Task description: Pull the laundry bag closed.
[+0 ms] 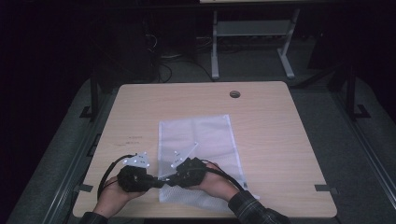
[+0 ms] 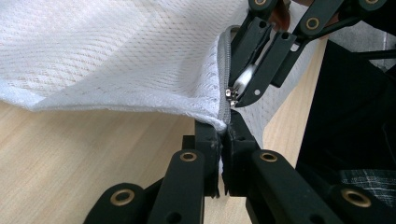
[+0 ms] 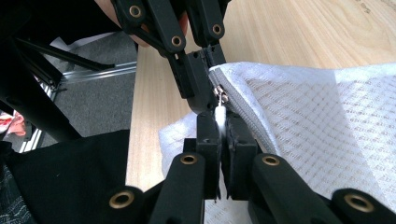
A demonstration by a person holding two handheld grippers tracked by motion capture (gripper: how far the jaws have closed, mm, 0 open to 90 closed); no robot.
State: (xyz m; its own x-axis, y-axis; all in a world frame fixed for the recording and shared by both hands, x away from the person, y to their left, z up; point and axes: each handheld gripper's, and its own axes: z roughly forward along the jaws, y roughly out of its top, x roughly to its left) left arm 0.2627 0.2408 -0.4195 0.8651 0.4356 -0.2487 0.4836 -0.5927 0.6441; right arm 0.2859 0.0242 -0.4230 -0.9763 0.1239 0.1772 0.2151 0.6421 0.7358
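Mesh bag: the white mesh bag [image 1: 198, 144] lies flat on the tabletop, in its middle and toward your side; its near left corner is lifted off the wood between your two grippers; the far part stays flat.
Zipper: a grey zipper [image 3: 243, 109] runs along the lifted edge of the bag; its small metal slider [image 2: 229, 94] sits close to the corner, with a white pull tab [image 3: 220, 114] hanging from it.
Left gripper: your left gripper [image 2: 223, 135] has its fingers closed on the corner of the bag, just at the end of the zipper; the mesh comes out from between them and there is no gap.
Right gripper: your right gripper [image 3: 223, 128] has its fingers pressed together on the white pull tab; in the left gripper view you see the same tab held between them, just beside the slider.
Grippers together: the two grippers meet tip to tip at the corner, nearly touching; in the high view they are at the near edge of the tabletop, the left hand [image 1: 112, 191] and the right hand [image 1: 217, 182] behind them.
Tabletop: the tabletop [image 1: 280, 140] is light wood, with a round hole [image 1: 235, 94] near its far edge; some small dark writing is on the wood left of the bag, too small to read.
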